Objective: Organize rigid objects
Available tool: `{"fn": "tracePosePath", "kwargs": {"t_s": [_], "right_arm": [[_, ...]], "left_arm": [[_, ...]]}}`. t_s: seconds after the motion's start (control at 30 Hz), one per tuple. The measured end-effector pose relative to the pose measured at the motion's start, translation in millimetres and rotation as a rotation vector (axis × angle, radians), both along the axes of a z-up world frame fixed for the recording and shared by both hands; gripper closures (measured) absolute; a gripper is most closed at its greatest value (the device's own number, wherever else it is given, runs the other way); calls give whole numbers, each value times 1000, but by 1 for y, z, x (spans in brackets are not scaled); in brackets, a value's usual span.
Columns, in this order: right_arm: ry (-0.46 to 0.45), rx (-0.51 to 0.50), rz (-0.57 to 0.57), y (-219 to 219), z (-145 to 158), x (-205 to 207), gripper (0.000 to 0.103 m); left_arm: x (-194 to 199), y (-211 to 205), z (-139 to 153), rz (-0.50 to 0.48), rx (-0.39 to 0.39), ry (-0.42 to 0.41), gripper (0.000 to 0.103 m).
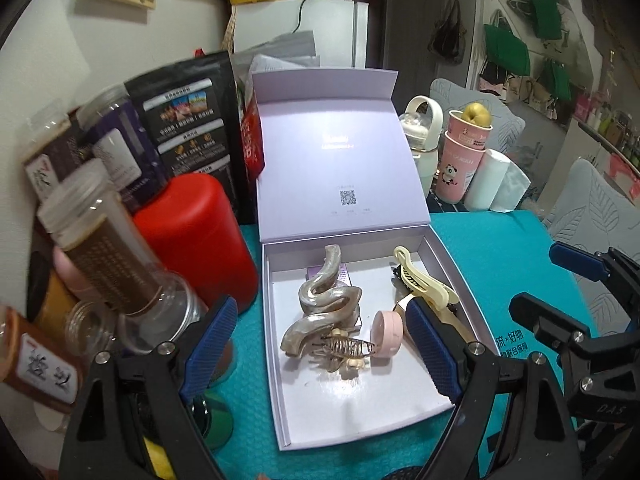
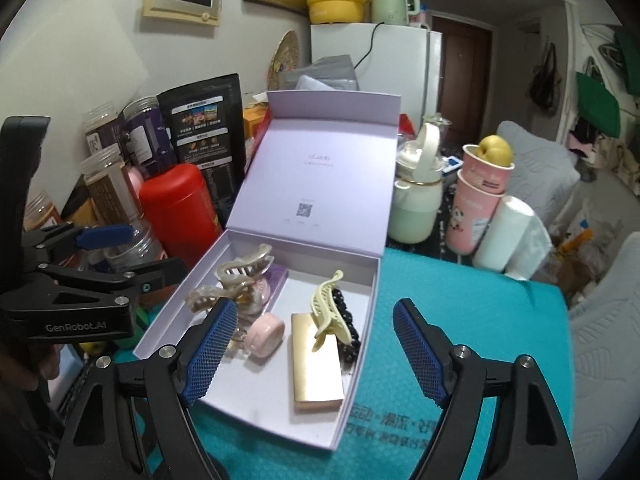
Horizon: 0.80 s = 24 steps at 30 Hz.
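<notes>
An open lilac box (image 1: 276,360) (image 2: 360,336) sits on the teal mat, lid up. Inside lie a pearly wavy hair claw (image 1: 320,308) (image 2: 236,280), a small gold wire clip (image 1: 348,348), a round pink case (image 1: 387,332) (image 2: 264,336), a pale yellow claw clip (image 1: 420,280) (image 2: 330,308), black beads (image 2: 348,320) and a gold flat case (image 2: 316,364). My left gripper (image 1: 320,352) is open and empty above the box's near end. My right gripper (image 2: 312,356) is open and empty over the box's front right; it also shows in the left wrist view (image 1: 560,280).
A red canister (image 1: 200,236) (image 2: 180,212), clear jars (image 1: 108,248) and dark pouches (image 2: 208,120) crowd the box's left. Pink cups holding a yellow fruit (image 2: 484,192), a white roll (image 2: 504,232) and a pale green bottle (image 2: 416,196) stand behind right. The teal mat (image 2: 460,280) extends right.
</notes>
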State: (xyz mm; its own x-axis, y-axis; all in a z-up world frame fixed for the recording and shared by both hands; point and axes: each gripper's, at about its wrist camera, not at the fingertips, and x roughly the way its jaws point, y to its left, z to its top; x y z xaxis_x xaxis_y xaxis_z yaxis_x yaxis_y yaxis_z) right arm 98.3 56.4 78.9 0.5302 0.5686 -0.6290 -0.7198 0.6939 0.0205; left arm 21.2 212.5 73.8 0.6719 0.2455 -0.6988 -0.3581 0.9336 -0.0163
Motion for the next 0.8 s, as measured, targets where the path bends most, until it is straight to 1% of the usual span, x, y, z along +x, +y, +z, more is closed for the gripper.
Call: {"fn": "tracePosePath", "kwargs": {"t_s": [0.07,0.17,0.33,0.5,0.67,0.8], "right_arm": [[-1,0,-8,-4,3,-6,19],[-6,10,-22,-10,7,-14,18],[-14,6,-42,-17,9,-29,18],[-7,5,-61,-24,8,-41,18],[3,-3,-82,-30,4,-54,18],[20,6,-95,-36,0,-61,18]], "left_arm": [[-5,-3,4,2,8,-3,16],[-15,-9,8,5,21,-11,16],[-33,-16,11,32,11,-14,16],[-49,-24,10,46,40,-14,16],[-62,-28,7,55,40,-7,16],[-71,-35,3,60,69,-2,16]]}}
